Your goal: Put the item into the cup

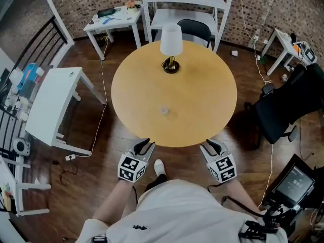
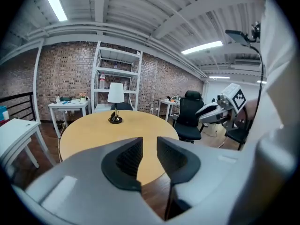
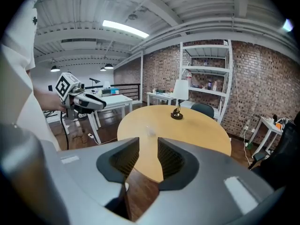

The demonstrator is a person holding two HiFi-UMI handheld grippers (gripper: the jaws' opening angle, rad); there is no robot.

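Left gripper (image 1: pixel 144 144) and right gripper (image 1: pixel 215 146) at near edge of round yellow wooden table (image 1: pixel 202 90), jaws narrowly apart, nothing between; small clear cup (image 1: pixel 163 110) near table middle, well apart from both

Loft-style office or studio: brick wall (image 1: pixel 76 6), white shelving unit (image 1: pixel 185 0), white desk (image 1: pixel 50 103), black office chair (image 1: pixel 288 103), round wooden worktop (image 1: pixel 195 108) with a table lamp (image 1: pixel 171 39).
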